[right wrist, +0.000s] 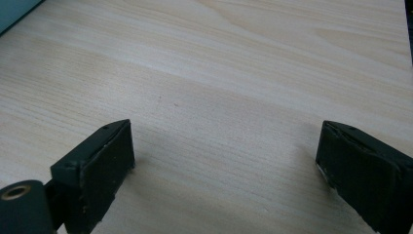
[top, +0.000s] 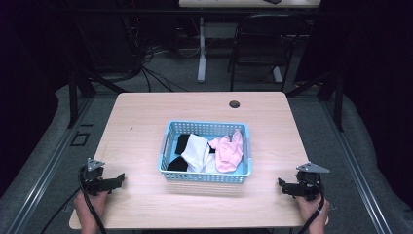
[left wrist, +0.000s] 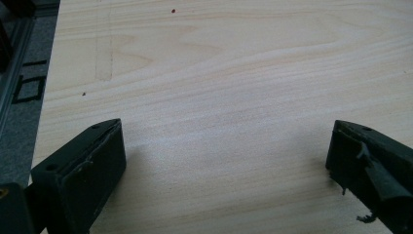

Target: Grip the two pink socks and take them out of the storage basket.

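**Both claws released at the near corners, basket of clothes mid-counter**

Nearest the person, two hands come in from the bottom edge of the high view, each holding a claw low over the pale wooden counter (top: 141, 117). The left claw (top: 118, 179) sits by the near left corner, its black jaws pointing inward toward the middle of the counter; a grey three-cornered plate rides on top and a dark cable trails back past the left hand (top: 90, 204). In the left gripper view its jaws stand wide apart with bare wood grain between them, holding nothing. The right claw (top: 282, 184) mirrors it by the near right corner, gripped by the right hand (top: 311, 207), jaws also pointing inward. In the right gripper view those jaws are likewise spread wide over bare wood, empty.

Farther in, well apart from both claws and roughly midway between them, stands a light blue plastic basket (top: 168, 146) with latticed walls. Inside it lie a black garment (top: 181, 145) at the left, a white garment (top: 197, 151) in the middle, and a pink garment (top: 229, 151) at the right, draped up against the far right wall.

Beyond the basket, a small round hole (top: 234, 104) is set near the counter's far edge. Past the counter, a dark folding chair (top: 260, 46) stands on the grey floor.
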Demonstrator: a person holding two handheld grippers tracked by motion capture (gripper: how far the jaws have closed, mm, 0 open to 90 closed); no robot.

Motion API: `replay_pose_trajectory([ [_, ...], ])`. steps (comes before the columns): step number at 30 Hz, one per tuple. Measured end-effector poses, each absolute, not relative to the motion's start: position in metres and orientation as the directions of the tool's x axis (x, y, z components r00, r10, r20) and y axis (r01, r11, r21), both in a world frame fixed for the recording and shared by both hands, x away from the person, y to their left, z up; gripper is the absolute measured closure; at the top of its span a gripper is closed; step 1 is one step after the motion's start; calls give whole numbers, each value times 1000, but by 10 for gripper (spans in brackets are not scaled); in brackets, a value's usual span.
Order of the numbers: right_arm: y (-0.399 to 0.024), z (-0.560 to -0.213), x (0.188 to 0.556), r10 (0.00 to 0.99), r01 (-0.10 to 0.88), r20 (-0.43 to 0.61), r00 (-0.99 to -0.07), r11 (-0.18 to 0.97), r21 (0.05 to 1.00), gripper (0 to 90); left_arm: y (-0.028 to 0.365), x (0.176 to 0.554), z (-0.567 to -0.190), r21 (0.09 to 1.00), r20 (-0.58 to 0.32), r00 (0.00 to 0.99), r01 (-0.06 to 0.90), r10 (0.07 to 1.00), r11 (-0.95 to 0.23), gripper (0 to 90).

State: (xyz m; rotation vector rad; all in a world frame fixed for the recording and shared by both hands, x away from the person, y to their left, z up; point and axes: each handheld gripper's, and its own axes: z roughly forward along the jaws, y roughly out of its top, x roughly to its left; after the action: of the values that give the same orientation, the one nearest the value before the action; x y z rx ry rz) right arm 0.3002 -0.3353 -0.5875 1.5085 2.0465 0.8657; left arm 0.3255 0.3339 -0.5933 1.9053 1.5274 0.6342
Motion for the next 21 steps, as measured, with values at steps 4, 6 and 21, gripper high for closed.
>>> replay_pose_trajectory([
  [4,-335,-587,300,955,670,7,-298,203,714,69,334,325,-593,714,-5,220,684,975,-151,10],
  [6,-335,-587,300,955,670,6,-297,204,714,69,334,325,-593,714,-4,220,683,975,-151,10],
  [21,-336,-587,300,954,668,7,-298,204,715,103,334,325,-593,714,-5,221,684,975,-151,10],
])
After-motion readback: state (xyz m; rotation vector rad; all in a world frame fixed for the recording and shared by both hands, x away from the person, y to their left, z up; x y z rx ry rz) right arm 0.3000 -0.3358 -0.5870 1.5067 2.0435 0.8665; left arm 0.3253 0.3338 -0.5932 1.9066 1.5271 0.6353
